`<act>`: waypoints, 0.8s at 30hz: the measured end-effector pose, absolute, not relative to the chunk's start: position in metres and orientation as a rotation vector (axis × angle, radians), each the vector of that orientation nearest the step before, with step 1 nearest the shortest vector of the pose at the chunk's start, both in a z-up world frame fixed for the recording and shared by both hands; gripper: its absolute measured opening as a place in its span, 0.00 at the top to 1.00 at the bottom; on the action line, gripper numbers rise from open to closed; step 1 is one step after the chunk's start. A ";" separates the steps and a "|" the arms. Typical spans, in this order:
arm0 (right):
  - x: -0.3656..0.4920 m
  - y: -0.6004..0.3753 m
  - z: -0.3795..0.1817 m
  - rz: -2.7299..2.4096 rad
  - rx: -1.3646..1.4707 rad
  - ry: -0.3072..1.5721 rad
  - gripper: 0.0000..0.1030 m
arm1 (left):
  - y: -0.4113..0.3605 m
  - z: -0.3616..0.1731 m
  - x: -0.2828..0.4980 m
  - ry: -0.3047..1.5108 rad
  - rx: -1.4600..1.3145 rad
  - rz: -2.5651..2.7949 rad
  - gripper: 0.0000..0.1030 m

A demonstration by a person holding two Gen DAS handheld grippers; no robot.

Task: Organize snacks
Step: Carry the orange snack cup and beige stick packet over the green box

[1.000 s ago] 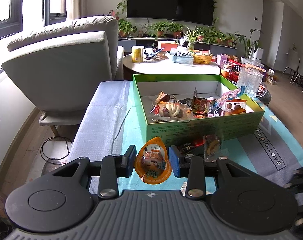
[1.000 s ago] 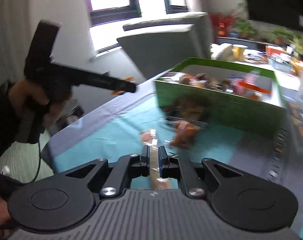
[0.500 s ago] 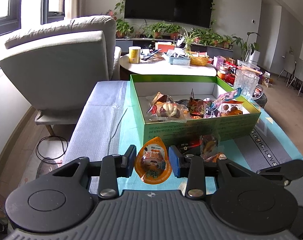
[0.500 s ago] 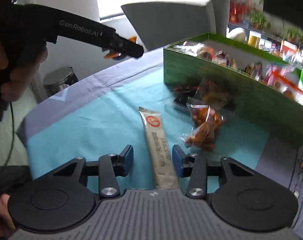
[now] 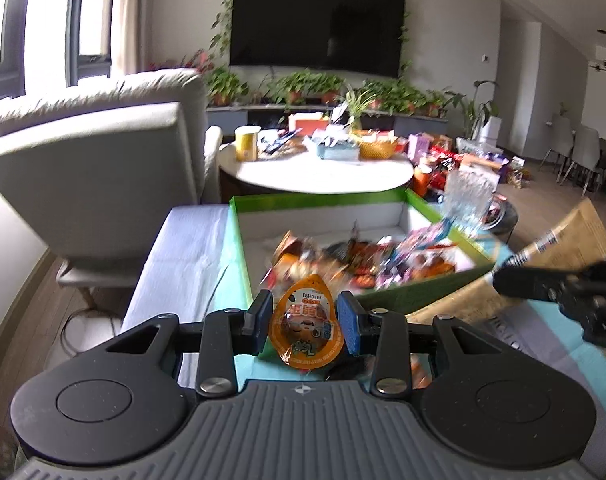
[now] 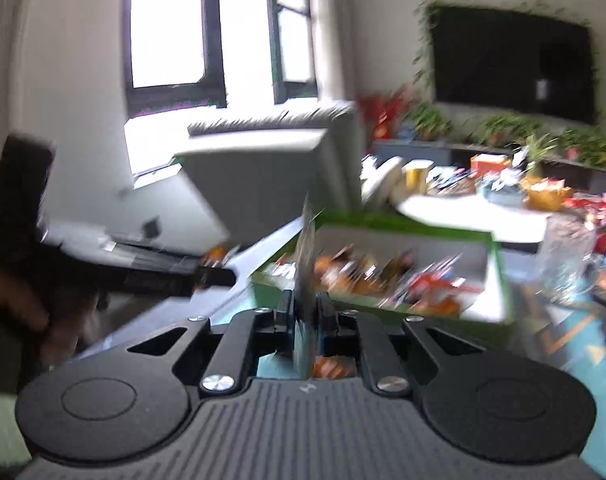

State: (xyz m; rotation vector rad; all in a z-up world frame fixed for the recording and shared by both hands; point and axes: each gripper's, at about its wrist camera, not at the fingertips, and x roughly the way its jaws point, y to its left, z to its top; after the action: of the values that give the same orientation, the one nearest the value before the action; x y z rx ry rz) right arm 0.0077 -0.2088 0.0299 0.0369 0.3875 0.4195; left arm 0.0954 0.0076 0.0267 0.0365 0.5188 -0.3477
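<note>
Right gripper had just closed its jaws on the long beige snack packet and lifted it off the surface.
Left gripper gripped the orange snack pouch; both were held near the green box, likely for dropping in.

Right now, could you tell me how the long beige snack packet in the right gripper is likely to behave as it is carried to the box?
The beige packet sticks out well past the right gripper, so it probably holds its shape fairly well. It looks thin and flat, likely light. Pinched at one end only, it may swing or slip before reaching the green box.
</note>
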 end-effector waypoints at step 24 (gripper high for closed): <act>0.087 -0.248 0.050 0.382 0.286 0.260 0.92 | -0.053 0.050 0.172 0.454 0.062 -0.418 0.67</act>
State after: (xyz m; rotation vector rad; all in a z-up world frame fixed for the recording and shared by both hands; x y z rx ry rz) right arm 0.0871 -0.2476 0.0505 0.2862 0.2600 0.3825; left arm 0.1720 -0.0526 0.0503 0.0618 0.4543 -0.4178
